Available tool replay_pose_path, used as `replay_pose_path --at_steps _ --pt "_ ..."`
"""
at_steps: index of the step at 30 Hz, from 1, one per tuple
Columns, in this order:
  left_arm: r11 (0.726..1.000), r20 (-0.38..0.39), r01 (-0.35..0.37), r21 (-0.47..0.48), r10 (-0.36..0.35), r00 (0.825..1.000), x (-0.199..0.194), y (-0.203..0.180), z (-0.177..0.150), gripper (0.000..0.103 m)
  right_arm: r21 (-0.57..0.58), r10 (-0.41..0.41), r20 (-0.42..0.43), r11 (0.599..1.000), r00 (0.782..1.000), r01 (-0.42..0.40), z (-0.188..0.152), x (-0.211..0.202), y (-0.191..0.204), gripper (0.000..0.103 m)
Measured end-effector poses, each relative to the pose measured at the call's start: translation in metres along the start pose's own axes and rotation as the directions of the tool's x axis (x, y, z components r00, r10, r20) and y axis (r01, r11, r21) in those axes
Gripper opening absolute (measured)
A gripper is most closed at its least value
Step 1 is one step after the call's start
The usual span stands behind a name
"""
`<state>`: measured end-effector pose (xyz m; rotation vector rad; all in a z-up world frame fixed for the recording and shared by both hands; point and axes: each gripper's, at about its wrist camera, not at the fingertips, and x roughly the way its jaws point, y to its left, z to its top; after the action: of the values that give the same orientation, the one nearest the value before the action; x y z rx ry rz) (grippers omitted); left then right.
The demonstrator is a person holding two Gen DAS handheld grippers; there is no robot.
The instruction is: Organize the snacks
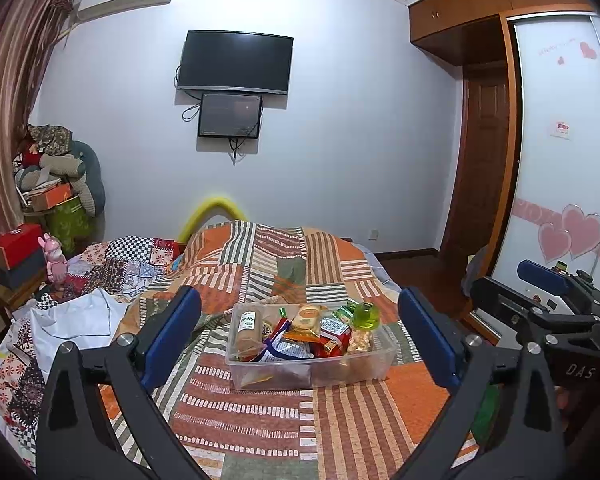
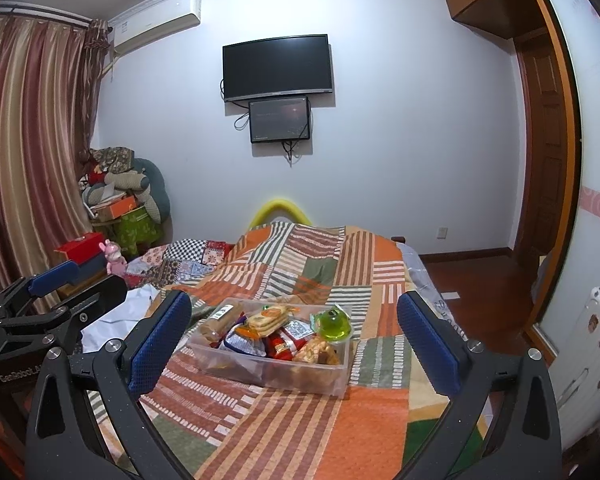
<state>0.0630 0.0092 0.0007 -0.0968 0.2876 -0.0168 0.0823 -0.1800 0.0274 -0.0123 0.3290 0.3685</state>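
Note:
A clear plastic box (image 1: 312, 374) (image 2: 272, 372) full of snacks sits on the patchwork bedspread. It holds a brown biscuit roll (image 1: 249, 328) (image 2: 217, 322), a pack of crackers (image 1: 306, 320) (image 2: 269, 318), red packets (image 1: 332, 340) (image 2: 282, 344), a green jelly cup (image 1: 366, 316) (image 2: 332, 324) and a bag of small nuggets (image 1: 360, 342) (image 2: 316, 350). My left gripper (image 1: 300, 336) is open and empty, hovering just before the box. My right gripper (image 2: 296, 340) is open and empty, also before the box. The right gripper also shows in the left wrist view (image 1: 540, 280), and the left gripper in the right wrist view (image 2: 56, 280).
The bedspread (image 1: 260, 420) (image 2: 300, 432) covers the bed. White cloth (image 1: 80, 320) and patterned fabric lie at left. Boxes and a pink toy (image 1: 54, 258) stand at the bed's left side. A wardrobe (image 1: 560, 160) and wooden floor are at right.

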Motion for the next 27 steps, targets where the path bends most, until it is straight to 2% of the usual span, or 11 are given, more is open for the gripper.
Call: replay_pose_path --at_steps 27 --pt "1.000 0.001 0.019 -0.006 -0.019 1.000 -0.0015 -0.0026 0.0014 0.101 0.008 0.000 0.001 1.000 1.000 0.000 0.0032 -0.0016 -0.0024 0.103"
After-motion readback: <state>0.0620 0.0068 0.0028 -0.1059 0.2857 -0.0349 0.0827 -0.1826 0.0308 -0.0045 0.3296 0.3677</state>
